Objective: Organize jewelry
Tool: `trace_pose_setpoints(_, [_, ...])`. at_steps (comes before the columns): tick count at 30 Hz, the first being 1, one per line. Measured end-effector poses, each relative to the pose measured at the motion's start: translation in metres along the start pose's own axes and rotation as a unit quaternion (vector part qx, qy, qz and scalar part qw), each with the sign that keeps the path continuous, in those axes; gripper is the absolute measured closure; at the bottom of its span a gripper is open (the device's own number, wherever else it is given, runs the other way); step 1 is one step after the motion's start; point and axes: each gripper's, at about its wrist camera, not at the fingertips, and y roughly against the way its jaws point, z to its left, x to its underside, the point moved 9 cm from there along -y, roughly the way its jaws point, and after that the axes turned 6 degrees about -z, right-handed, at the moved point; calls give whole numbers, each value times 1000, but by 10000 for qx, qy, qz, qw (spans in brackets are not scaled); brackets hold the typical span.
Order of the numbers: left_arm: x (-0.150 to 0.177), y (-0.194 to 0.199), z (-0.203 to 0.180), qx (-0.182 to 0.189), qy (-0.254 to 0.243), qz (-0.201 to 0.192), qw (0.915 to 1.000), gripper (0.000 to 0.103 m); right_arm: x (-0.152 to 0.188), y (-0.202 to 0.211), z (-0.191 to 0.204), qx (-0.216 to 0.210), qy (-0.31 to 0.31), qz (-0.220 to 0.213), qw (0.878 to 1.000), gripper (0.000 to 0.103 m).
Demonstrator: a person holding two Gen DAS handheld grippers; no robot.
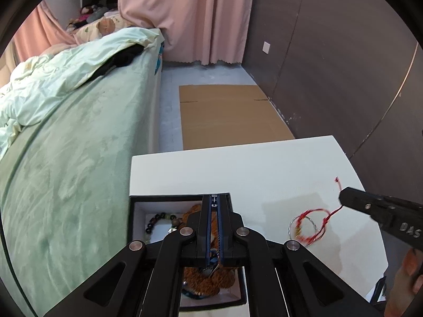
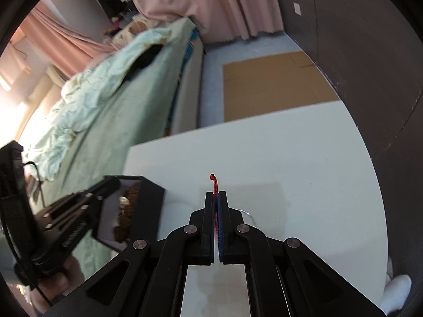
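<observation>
Right gripper [image 2: 216,194]: we see its jaws pressed together on a red cord [image 2: 214,183], knotted end poking out past the tips. In the left wrist view the same gripper [image 1: 343,198] comes in from the right, and the red cord bracelet [image 1: 313,223] hangs from it in a loop, blurred, over a thin silver bangle [image 1: 306,228] lying on the table; we cannot tell if cord and bangle touch.

Left gripper [image 1: 216,198]: jaws nearly closed, narrow slit between the blue pads, and something small and metallic sits pinched low between them, over an orange beaded piece [image 1: 208,277]. We cannot tell what the pinched item is. Tips sit over the far wall of a black jewelry box [image 1: 169,198] with a white lining. Inside it, left of the fingers, a dark bead bracelet [image 1: 161,220].

Box stands at the near left corner of a white table [image 1: 264,169]. In the right wrist view the box [image 2: 148,203] shows at left with the left gripper [image 2: 79,206] beside it, blurred.

Room: a bed with a green sheet [image 1: 79,158] and pale duvet [image 1: 53,79] left of the table, flattened cardboard [image 1: 227,116] on the grey floor beyond it, pink curtains [image 1: 190,13] at the back, a dark wall [image 1: 330,66] on the right.
</observation>
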Motion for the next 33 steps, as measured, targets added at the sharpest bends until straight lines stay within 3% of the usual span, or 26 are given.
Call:
trace_pose_setpoints(7, [10,12,20,-55,282,14,9996,99,5,18,21,-281,-122,-210,9993,100])
trace_pose_setpoints(14, [17,23,44,214,1047,146,9942,97,7,31,49,-562,-173,-427,9974,100])
trace_pose_setpoints(16, [19,29,50,288,1202,104,9923,93,8,33,55,-643,-200,-458,9967,100])
trace_pose_setpoints(20, [19,42,56,247,1221,-64,9922,44,8,35,73,-842,-226,-547,9947,100])
trace_pose_setpoints(33, [24,69,90,174,1358,-268,9902,42,7,28,132,-1435,-192,-839,9859,100])
